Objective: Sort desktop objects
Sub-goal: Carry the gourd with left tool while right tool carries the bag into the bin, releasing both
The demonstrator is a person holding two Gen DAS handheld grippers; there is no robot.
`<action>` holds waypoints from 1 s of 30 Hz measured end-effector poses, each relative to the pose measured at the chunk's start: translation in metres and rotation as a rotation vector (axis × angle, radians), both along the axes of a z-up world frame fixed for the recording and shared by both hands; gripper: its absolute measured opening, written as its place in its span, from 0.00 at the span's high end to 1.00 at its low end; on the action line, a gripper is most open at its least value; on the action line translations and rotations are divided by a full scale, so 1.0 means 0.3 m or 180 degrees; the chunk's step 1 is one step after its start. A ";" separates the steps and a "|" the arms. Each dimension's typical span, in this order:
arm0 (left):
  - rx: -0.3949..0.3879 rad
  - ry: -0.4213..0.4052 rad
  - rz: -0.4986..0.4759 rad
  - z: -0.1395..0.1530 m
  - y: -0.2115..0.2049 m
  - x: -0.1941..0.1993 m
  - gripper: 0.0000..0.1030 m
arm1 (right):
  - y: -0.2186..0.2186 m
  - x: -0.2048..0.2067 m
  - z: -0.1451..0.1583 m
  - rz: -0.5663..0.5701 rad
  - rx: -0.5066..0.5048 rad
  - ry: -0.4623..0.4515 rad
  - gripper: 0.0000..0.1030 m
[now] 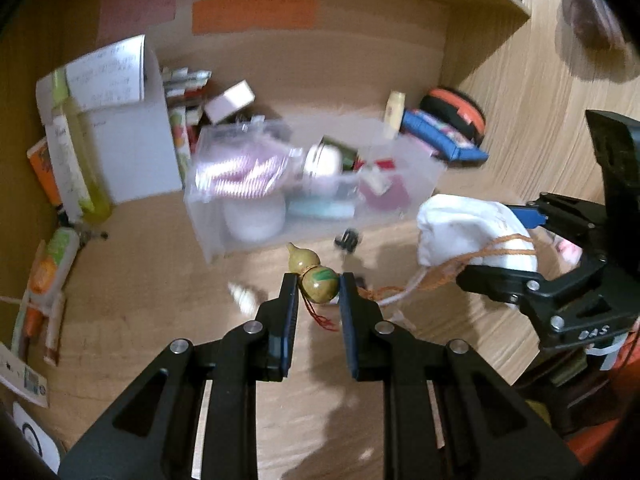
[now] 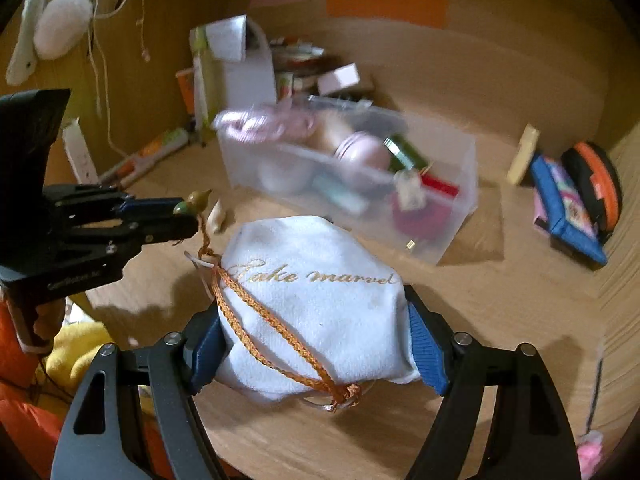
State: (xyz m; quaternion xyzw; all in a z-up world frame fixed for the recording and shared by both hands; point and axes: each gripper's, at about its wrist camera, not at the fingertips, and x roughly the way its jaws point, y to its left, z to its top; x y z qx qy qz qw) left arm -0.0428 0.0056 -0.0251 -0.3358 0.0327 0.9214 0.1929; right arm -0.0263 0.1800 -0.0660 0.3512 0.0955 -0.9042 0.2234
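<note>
My left gripper [image 1: 318,285] is shut on a small green-brown gourd charm [image 1: 314,276] and holds it above the wooden desk; it also shows at the left of the right wrist view [image 2: 192,216], with the gourd [image 2: 195,201] at its tip. My right gripper [image 2: 316,334] is shut on a white cloth pouch [image 2: 316,300] with gold lettering and an orange braided cord [image 2: 256,332]. The pouch [image 1: 464,232] is at the right in the left wrist view, its cord [image 1: 448,270] trailing toward the gourd. A clear plastic bin [image 1: 304,184] full of small items stands behind.
A white box [image 1: 120,136] with papers and bottles stands at the back left. A blue pouch [image 1: 444,136] and an orange-black case [image 1: 456,108] lie at the back right. Tubes [image 1: 48,280] lie at the left. A small shell [image 1: 244,296] and a black clip [image 1: 348,238] lie on the desk.
</note>
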 end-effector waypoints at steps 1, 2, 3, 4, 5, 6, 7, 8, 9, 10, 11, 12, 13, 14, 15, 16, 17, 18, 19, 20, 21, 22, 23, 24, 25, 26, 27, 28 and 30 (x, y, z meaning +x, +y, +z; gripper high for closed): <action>0.0017 0.0036 -0.0006 0.015 0.005 -0.003 0.81 | 0.007 -0.009 0.016 -0.0015 -0.0014 0.0032 0.26; 0.0031 0.0068 -0.0009 0.030 0.009 -0.008 0.81 | 0.012 -0.018 0.029 -0.0033 -0.0026 0.0061 0.26; 0.0068 0.0115 -0.0011 0.054 0.014 -0.018 0.81 | 0.018 -0.029 0.047 -0.0055 -0.0037 0.0104 0.26; 0.0095 0.0138 -0.0019 0.068 0.017 -0.024 0.81 | 0.025 -0.040 0.065 -0.0075 -0.0050 0.0148 0.26; 0.0128 0.0177 -0.0028 0.087 0.018 -0.033 0.81 | 0.032 -0.050 0.081 -0.0087 -0.0064 0.0178 0.26; 0.0151 0.0234 -0.0028 0.113 0.022 -0.044 0.81 | 0.040 -0.064 0.097 -0.0103 -0.0083 0.0215 0.26; 0.0170 0.0274 -0.0030 0.131 0.025 -0.053 0.81 | 0.046 -0.079 0.116 -0.0119 -0.0102 0.0255 0.26; 0.0186 0.0306 -0.0025 0.146 0.027 -0.063 0.81 | 0.053 -0.096 0.134 -0.0132 -0.0116 0.0290 0.26; 0.0205 0.0341 -0.0019 0.165 0.028 -0.076 0.81 | 0.061 -0.116 0.154 -0.0157 -0.0136 0.0328 0.26; 0.0238 0.0369 -0.0035 0.185 0.029 -0.093 0.81 | 0.066 -0.134 0.171 -0.0172 -0.0152 0.0355 0.26; 0.0265 0.0385 -0.0044 0.198 0.030 -0.108 0.81 | 0.069 -0.147 0.183 -0.0181 -0.0175 0.0375 0.26; 0.0277 0.0405 -0.0036 0.214 0.032 -0.129 0.81 | 0.074 -0.163 0.196 -0.0184 -0.0203 0.0395 0.26; 0.0277 0.0419 -0.0025 0.223 0.034 -0.145 0.81 | 0.079 -0.181 0.210 -0.0197 -0.0225 0.0422 0.26; 0.0277 0.0426 -0.0014 0.228 0.037 -0.159 0.81 | 0.084 -0.200 0.224 -0.0221 -0.0235 0.0459 0.26; 0.0280 0.0423 -0.0005 0.234 0.038 -0.183 0.81 | 0.086 -0.216 0.234 -0.0227 -0.0236 0.0484 0.26; 0.0281 0.0419 -0.0001 0.237 0.039 -0.200 0.81 | 0.087 -0.234 0.243 -0.0234 -0.0241 0.0509 0.26; 0.0282 0.0415 0.0006 0.238 0.042 -0.217 0.81 | 0.090 -0.251 0.248 -0.0242 -0.0245 0.0529 0.26; 0.0280 0.0402 0.0004 0.234 0.045 -0.238 0.81 | 0.089 -0.268 0.251 -0.0252 -0.0252 0.0539 0.26; 0.0279 0.0392 0.0005 0.232 0.048 -0.253 0.81 | 0.087 -0.286 0.250 -0.0253 -0.0258 0.0542 0.26; 0.0273 0.0375 0.0000 0.225 0.053 -0.269 0.81 | 0.083 -0.305 0.245 -0.0252 -0.0255 0.0536 0.26; 0.0259 0.0356 -0.0006 0.215 0.061 -0.285 0.81 | 0.078 -0.325 0.235 -0.0251 -0.0245 0.0522 0.26; 0.0243 0.0323 -0.0013 0.203 0.070 -0.301 0.81 | 0.074 -0.345 0.220 -0.0248 -0.0231 0.0493 0.26; 0.0231 0.0286 -0.0029 0.191 0.079 -0.315 0.81 | 0.072 -0.359 0.207 -0.0244 -0.0226 0.0458 0.26; 0.0215 0.0243 -0.0045 0.175 0.088 -0.331 0.81 | 0.067 -0.377 0.189 -0.0236 -0.0220 0.0406 0.26; 0.0185 0.0190 -0.0063 0.156 0.099 -0.349 0.81 | 0.063 -0.397 0.167 -0.0227 -0.0211 0.0343 0.26; 0.0161 0.0158 -0.0073 0.142 0.107 -0.361 0.81 | 0.060 -0.415 0.142 -0.0220 -0.0199 0.0282 0.26; 0.0114 0.0111 -0.0077 0.122 0.117 -0.378 0.81 | 0.058 -0.431 0.120 -0.0215 -0.0176 0.0231 0.26; 0.0082 0.0086 -0.0084 0.109 0.124 -0.387 0.81 | 0.053 -0.450 0.091 -0.0217 -0.0145 0.0166 0.26; 0.0018 0.0046 -0.0089 0.083 0.135 -0.403 0.81 | 0.051 -0.468 0.055 -0.0214 -0.0100 0.0080 0.26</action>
